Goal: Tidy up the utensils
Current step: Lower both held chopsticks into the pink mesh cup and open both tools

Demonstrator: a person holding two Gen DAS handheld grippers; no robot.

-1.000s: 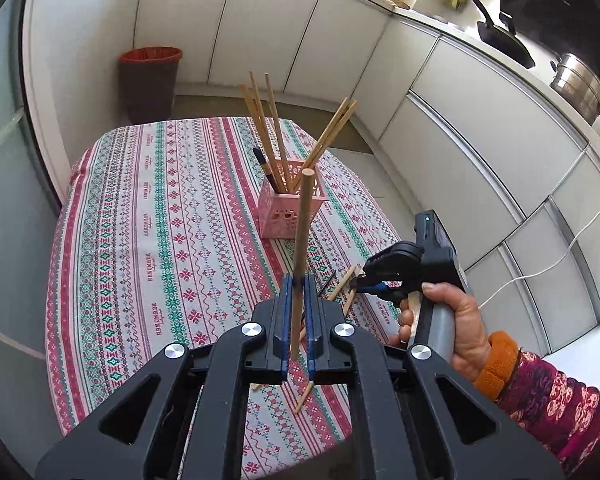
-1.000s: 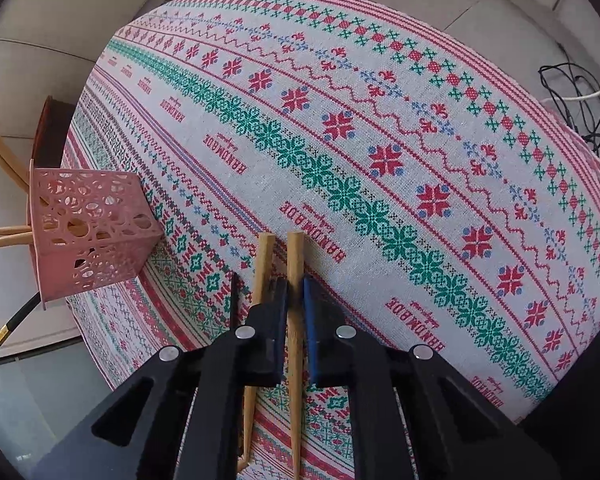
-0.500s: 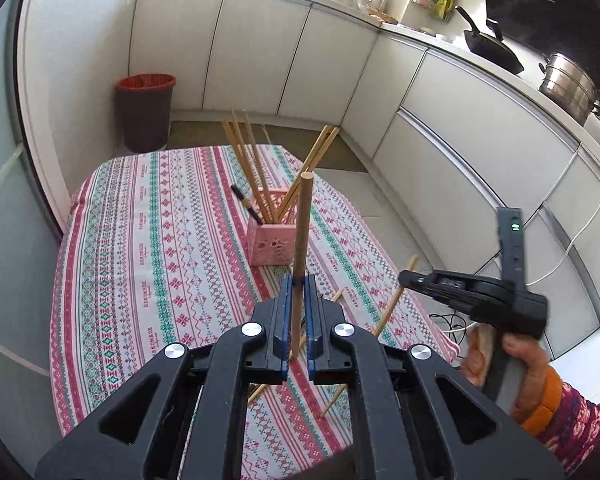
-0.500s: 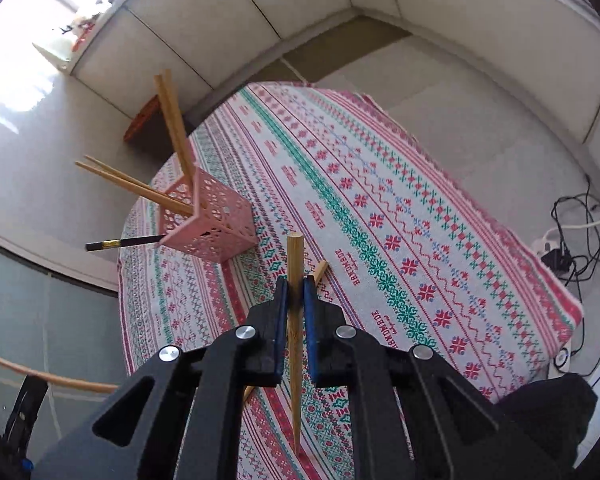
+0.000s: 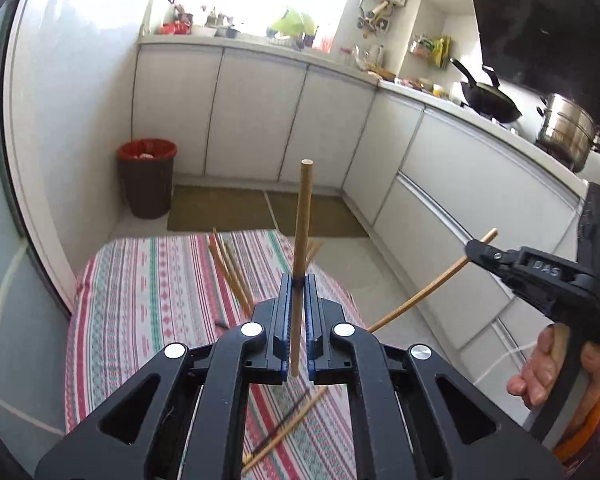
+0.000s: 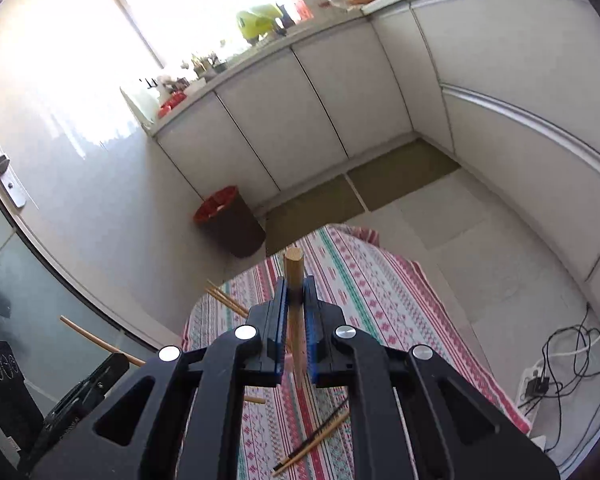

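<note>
Both your hands have risen well above the patterned tablecloth (image 5: pixel 148 280) since a second ago, when your right gripper (image 6: pixel 295 292) was down at the cloth. It now carries a wooden chopstick (image 6: pixel 294 268) clamped between narrow jaws. Your left gripper (image 5: pixel 296 292) pinches its own chopstick (image 5: pixel 302 216) upright. The chopstick bundle (image 5: pixel 228 268) in the holder sits just beyond your left gripper; loose chopsticks (image 6: pixel 312 444) lie on the cloth below. Both carried sticks look ready to drop in.
</note>
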